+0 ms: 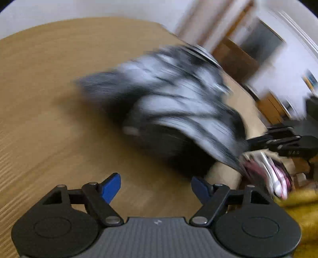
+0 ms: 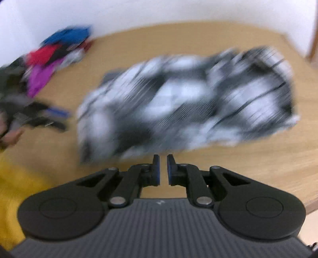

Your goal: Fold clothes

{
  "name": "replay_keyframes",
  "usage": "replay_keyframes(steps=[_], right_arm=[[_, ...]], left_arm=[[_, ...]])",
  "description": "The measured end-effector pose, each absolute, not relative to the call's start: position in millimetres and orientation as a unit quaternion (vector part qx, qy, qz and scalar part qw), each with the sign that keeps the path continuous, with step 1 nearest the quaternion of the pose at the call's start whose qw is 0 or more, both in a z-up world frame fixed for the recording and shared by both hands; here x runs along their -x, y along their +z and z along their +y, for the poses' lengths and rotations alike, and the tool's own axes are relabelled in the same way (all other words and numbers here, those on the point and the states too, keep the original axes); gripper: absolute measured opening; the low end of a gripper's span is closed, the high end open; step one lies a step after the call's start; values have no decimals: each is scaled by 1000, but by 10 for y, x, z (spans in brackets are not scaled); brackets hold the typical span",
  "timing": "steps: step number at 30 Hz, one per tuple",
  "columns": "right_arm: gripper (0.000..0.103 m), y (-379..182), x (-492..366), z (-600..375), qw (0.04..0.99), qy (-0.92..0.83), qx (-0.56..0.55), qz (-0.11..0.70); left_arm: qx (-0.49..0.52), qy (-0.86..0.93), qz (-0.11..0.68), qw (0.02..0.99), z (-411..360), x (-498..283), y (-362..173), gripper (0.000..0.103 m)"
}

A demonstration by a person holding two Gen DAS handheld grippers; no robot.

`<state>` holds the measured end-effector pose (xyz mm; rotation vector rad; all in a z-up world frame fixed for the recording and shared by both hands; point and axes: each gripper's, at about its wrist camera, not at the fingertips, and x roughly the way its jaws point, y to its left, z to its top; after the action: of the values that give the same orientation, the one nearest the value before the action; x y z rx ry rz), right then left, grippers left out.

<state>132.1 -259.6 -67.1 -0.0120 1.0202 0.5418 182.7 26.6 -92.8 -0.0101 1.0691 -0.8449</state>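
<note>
A black, grey and white patterned garment lies bunched on the wooden table, blurred by motion. It also shows in the right wrist view, spread wider. My left gripper is open and empty, near the garment's front edge. My right gripper has its fingers nearly together with a narrow gap and nothing between them, just short of the garment. The right gripper also shows in the left wrist view at the garment's right end.
A pile of blue, red and purple clothes lies at the table's far left. Yellow cloth is at the lower left. Pink and white clothes sit past the table's right edge. A white wall stands behind.
</note>
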Motion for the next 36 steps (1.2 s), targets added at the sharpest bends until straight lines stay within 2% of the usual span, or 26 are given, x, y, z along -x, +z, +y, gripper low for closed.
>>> replay_keyframes(steps=[3,6,10,13,20,22,24,26,27,29,32,36], right_arm=[[11,-803,-1233,-2175,803,343,35,486],[11,-789,-1374,-1923,821,360,35,441],[11,-661,-1769,-2185,876,300,-98,365],[12,-726,-2024,-2505,900,230,-186,321],[14,-1123,-2462,-3032,901,100,-270,325],[14,-1131,-2407,-3067,903,95,-274,317],[21,-1106,-2304,-3042,909,95,-262,311],[42,-1080,-2161,-3007,912,89,-246,315],[47,-1073,-2060,-2978,914,83,-241,317],[63,-1049,-1845,-2960,914,72,-233,324],[71,-1040,-1585,-2834,915,57,-208,340],[72,-1085,-1261,-2352,921,74,-143,354]], left_arm=[[-26,-435,478,763,-73,-1982,-856,73],[-43,-461,455,761,-245,-2232,-632,72],[-9,-493,433,755,-296,-2573,-361,74],[-27,-466,424,776,-462,-2850,-273,80],[-107,-385,473,785,-1125,-3563,-620,80],[-131,-382,487,774,-1229,-3628,-764,83],[-126,-392,488,770,-1194,-3676,-731,83],[-129,-392,481,774,-1072,-3717,-621,82],[-137,-386,475,779,-975,-3729,-553,82],[-156,-375,466,786,-758,-3758,-429,84],[-199,-358,463,786,-364,-3771,-375,86],[-256,-377,479,750,55,-3650,-615,85]])
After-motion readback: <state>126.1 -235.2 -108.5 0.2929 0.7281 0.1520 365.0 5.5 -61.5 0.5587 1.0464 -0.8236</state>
